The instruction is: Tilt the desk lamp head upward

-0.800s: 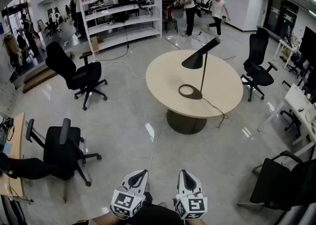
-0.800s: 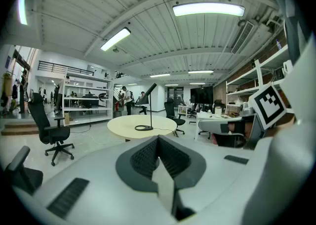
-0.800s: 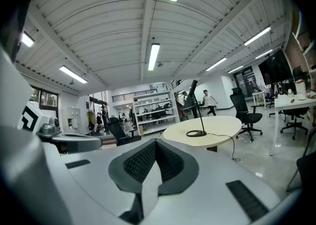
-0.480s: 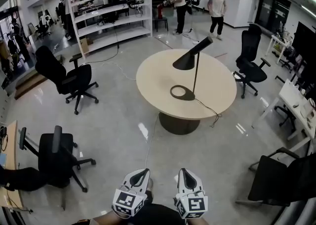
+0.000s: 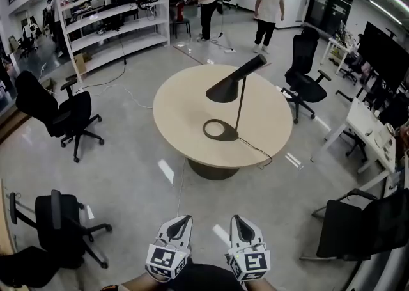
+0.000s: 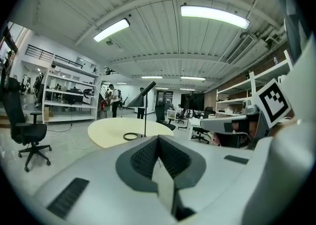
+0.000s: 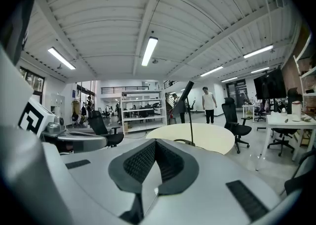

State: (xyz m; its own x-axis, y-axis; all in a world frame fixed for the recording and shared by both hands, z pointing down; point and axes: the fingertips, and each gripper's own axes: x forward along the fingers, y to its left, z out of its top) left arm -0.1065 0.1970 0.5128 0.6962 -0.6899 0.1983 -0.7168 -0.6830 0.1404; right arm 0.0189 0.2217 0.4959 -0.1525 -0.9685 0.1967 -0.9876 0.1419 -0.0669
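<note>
A black desk lamp (image 5: 234, 83) stands on a round beige table (image 5: 185, 101) several steps ahead. Its cone head slants down to the left from a thin upright stem, above a ring base (image 5: 220, 130). Both grippers are low at the bottom of the head view, far from the lamp. My left gripper (image 5: 179, 224) and my right gripper (image 5: 240, 224) are side by side, jaws shut and empty. The left gripper view shows the left gripper (image 6: 159, 156) with the lamp (image 6: 146, 90) far beyond. The lamp (image 7: 186, 93) also stands far past the right gripper (image 7: 155, 158).
A cable (image 5: 262, 152) runs from the lamp off the table's right edge. Black office chairs stand at left (image 5: 61, 114), lower left (image 5: 61, 222), right (image 5: 303, 85) and lower right (image 5: 358, 226). White shelves (image 5: 108, 18) and two people (image 5: 265, 8) are behind; a white desk (image 5: 370, 126) is at right.
The table and lamp have shifted left and lower in the head view. The people at the back have moved. Both grippers stay shut in the same place.
</note>
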